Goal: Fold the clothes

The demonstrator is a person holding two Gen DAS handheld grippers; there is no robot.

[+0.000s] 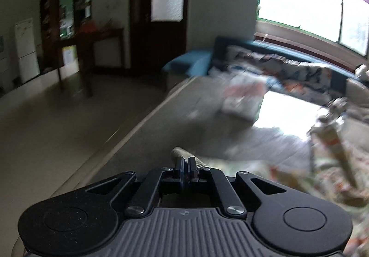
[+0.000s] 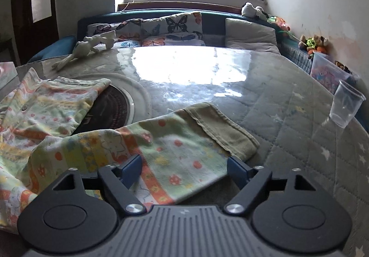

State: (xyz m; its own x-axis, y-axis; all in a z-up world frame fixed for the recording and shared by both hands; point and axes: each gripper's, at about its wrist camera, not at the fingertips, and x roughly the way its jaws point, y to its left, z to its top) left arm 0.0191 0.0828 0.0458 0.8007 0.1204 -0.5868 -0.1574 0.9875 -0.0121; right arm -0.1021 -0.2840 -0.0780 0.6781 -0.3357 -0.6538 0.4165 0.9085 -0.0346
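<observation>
Left gripper clamped on an olive cuff near the tabletop's left edge; printed pants spread across the near left, one leg over the inset burner. Right gripper spread wide, straddling the other leg. Fold apparently under way; next, probably pinching that leg's cuff, then carrying across.
</observation>
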